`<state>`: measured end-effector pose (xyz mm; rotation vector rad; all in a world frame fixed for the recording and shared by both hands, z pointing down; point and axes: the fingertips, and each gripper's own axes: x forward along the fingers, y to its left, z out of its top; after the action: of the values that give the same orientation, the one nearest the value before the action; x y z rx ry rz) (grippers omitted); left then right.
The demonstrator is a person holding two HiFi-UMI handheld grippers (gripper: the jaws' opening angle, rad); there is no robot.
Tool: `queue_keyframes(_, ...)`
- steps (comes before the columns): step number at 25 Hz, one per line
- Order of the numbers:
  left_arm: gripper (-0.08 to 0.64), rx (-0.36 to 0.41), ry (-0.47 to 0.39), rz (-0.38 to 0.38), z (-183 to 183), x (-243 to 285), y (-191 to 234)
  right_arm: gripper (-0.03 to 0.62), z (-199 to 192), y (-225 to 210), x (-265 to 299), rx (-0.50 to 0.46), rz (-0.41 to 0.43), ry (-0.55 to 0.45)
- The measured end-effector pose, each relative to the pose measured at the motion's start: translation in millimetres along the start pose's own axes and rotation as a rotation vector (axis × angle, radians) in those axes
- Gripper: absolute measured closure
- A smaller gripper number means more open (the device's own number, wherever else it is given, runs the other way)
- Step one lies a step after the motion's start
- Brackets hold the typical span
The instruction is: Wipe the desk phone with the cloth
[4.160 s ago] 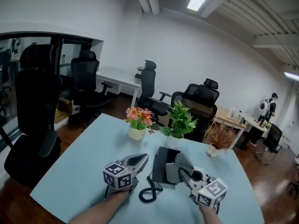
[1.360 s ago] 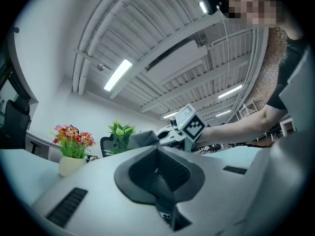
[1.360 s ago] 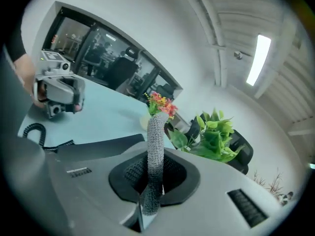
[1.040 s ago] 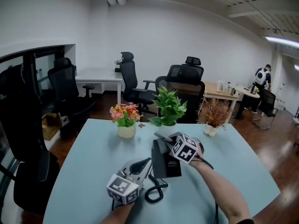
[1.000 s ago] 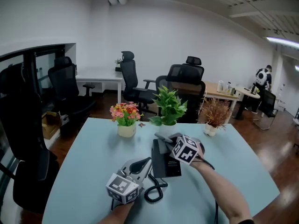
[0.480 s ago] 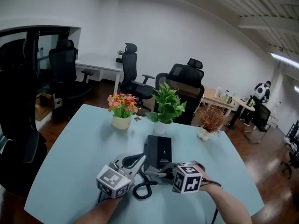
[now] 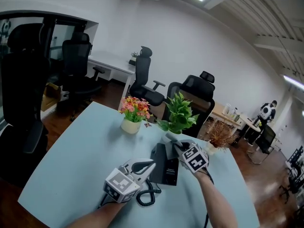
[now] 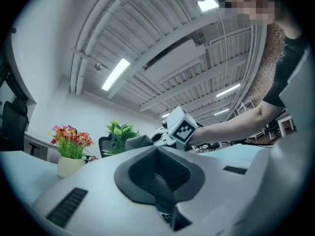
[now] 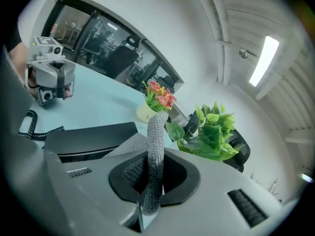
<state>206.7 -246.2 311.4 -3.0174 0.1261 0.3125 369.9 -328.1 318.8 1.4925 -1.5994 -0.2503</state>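
Over table point(image 7: 71, 151), right gripper point(image 9: 150, 191) pinches cloth point(image 9: 156, 141) (unclear overhead).

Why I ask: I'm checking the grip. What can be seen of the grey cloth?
The grey cloth looks knitted, with a fine ribbed weave. The right gripper is shut on it: a narrow fold stands up between the fingers, bending slightly at the top. A flatter flap spreads left from the fingers toward the black desk phone, apparently resting on it. Its full size is hidden.
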Motion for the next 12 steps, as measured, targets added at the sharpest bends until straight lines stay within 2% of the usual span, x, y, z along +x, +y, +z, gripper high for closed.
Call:
queue_keyframes(5,0.561,0.01,-0.001,0.0,-0.7,-2.3,2.0,0.604,-12.7,22.0,5.1,-0.09,0.067,0.057)
queue_keyframes(12,0.561,0.009,0.0,0.002,1.5,-3.7,2.8,0.604,-27.6,84.0,-31.3,-0.26,0.242,0.101)
